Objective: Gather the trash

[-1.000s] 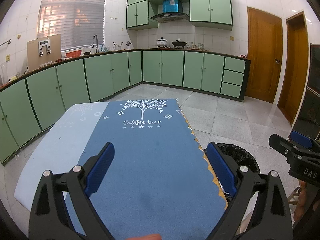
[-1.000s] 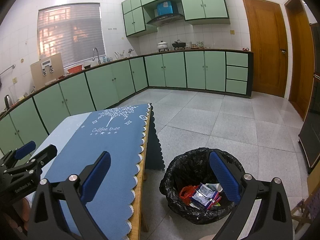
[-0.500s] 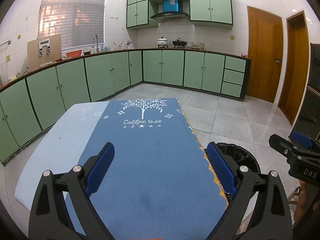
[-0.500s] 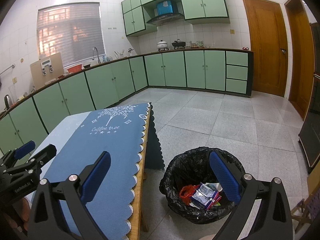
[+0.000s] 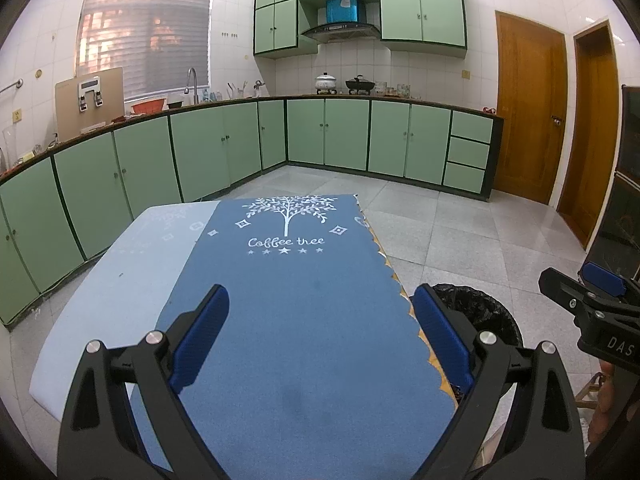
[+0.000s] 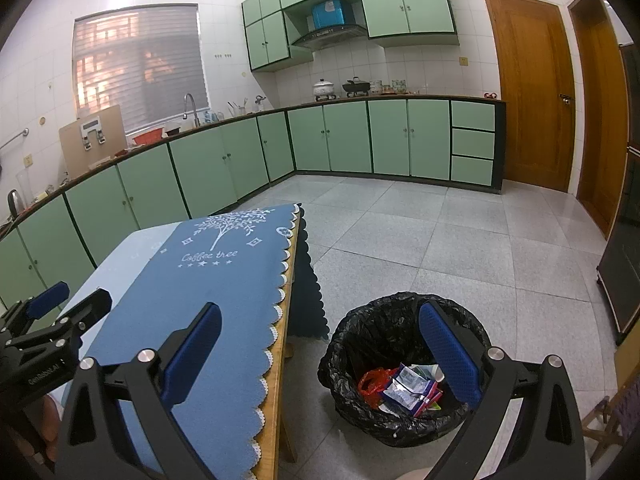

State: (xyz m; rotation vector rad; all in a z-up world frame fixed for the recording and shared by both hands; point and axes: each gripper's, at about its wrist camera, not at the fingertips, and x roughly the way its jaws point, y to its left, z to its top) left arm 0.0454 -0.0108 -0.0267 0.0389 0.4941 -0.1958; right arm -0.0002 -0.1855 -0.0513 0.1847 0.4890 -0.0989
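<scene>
Both grippers (image 5: pixel 320 332) (image 6: pixel 320 348) gape empty over the blue tablecloth (image 5: pixel 304 320) in a green-cabinet (image 5: pixel 344 132) kitchen.

tongs (image 5: pixel 320 328): 2 | bin (image 6: pixel 360 332): 1 | table (image 5: pixel 304 320): 1 | doors (image 6: pixel 528 88): 2

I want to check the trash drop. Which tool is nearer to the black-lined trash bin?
Right. The right tool hangs open beside the trash bin; the left tool is open over the blue tablecloth.

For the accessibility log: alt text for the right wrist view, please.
Open, empty right tongs hang between a blue tablecloth and a black-lined bin holding wrappers on the floor. Left tongs show at left, green kitchen cabinets behind.
</scene>
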